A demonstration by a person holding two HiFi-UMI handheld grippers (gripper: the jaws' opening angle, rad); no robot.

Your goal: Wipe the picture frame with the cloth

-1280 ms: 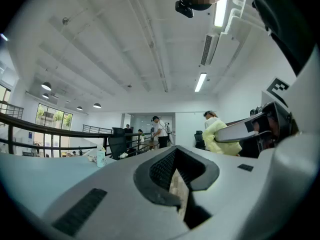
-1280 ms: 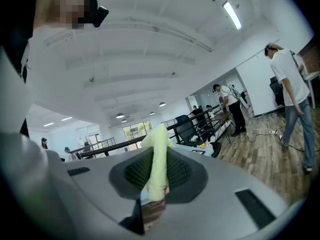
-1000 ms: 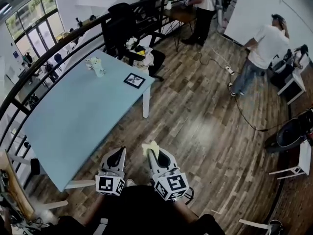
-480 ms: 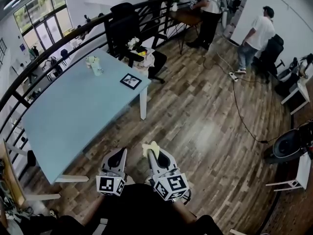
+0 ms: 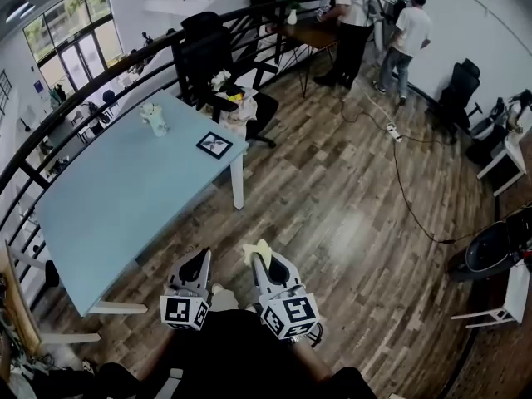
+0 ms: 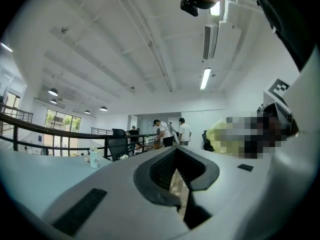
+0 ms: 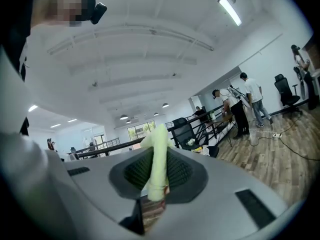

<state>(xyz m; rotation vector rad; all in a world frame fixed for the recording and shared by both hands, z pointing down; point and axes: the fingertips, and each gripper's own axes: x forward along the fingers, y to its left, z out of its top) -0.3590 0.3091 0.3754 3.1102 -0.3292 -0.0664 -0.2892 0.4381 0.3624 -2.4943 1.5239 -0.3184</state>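
I am keeping the right hand-held gripper clamped on the yellow cloth, and the left hand-held gripper beside it is sitting closed with nothing in it. The picture frame is lying flat near the corner of the blue surface, well apart from both

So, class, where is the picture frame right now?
In the head view, the picture frame lies at the far right corner of the blue table, upper left of centre, near the black chair.
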